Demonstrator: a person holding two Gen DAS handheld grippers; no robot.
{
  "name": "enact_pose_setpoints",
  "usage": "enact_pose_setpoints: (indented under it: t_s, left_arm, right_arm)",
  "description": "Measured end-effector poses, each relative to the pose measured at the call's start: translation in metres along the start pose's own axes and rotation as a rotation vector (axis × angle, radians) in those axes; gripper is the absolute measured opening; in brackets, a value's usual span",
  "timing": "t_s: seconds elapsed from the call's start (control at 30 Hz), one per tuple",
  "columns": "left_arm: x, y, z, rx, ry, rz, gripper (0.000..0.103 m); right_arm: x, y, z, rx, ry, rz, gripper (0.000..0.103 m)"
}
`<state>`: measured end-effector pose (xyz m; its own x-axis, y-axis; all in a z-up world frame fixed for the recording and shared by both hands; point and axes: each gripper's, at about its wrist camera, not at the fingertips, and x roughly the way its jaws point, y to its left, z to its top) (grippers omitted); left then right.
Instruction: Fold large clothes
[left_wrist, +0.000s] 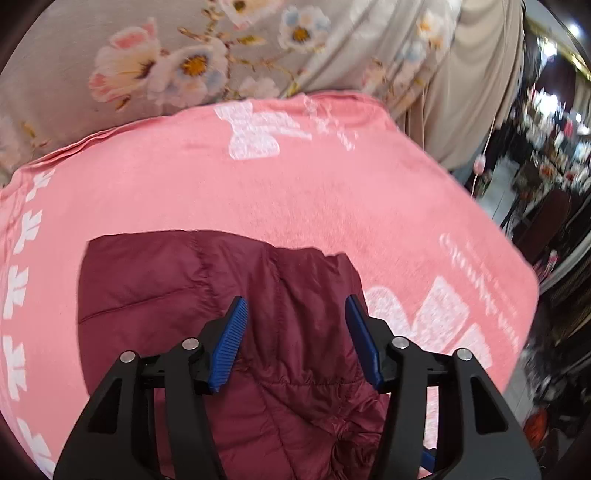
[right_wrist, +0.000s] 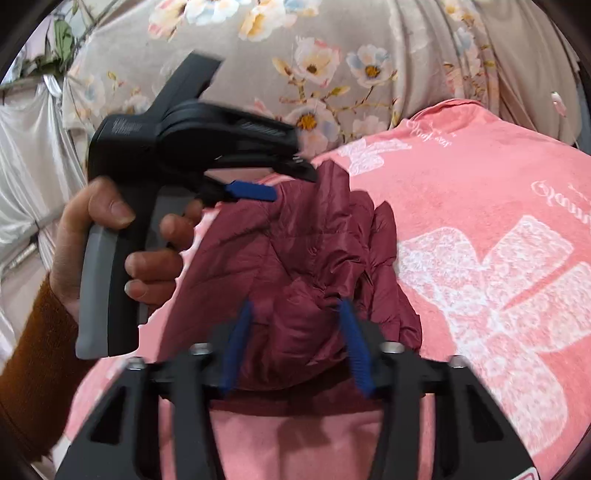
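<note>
Hovering wide open, the left tool sits over the maroon jacket on the pink blanket; the right tool, jaws spread, straddles bunched jacket fabric.

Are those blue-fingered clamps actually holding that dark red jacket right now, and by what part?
No. Both the left hand-held gripper and right hand-held gripper are open over the maroon puffer jacket, gripping nothing.

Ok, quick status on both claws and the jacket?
Left claw open over maroon jacket. Right claw open, jacket bunched between fingers. Jacket crumpled on pink blanket. Nothing in the way.
</note>
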<state>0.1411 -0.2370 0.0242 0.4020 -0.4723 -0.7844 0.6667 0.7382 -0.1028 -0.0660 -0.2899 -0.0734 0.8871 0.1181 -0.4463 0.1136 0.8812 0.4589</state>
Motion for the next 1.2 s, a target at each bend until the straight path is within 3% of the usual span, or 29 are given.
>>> enact_pose_setpoints:
  t_s: [0.03, 0.13, 0.33, 0.73, 1.2]
  left_arm:
    - [0.009, -0.002, 0.001, 0.007, 0.016, 0.004, 0.052]
    - [0.038, -0.008, 0.008, 0.038, 0.051, 0.041, 0.052]
    - [0.082, -0.02, 0.012, 0.07, 0.096, 0.09, 0.05]
    - [0.121, -0.025, 0.003, 0.073, 0.07, 0.143, 0.05]
    - [0.138, -0.02, -0.004, 0.089, 0.019, 0.142, 0.05]
  right_arm:
    - [0.004, -0.004, -0.001, -0.001, 0.022, -0.005, 0.008]
    - [-0.007, -0.027, -0.004, 0.114, -0.001, 0.073, 0.005]
    - [-0.011, -0.052, -0.02, 0.19, 0.014, 0.013, 0.003]
    - [0.037, -0.074, -0.023, 0.224, 0.179, -0.059, 0.002]
    - [0.048, -0.074, -0.026, 0.209, 0.177, -0.056, 0.0]
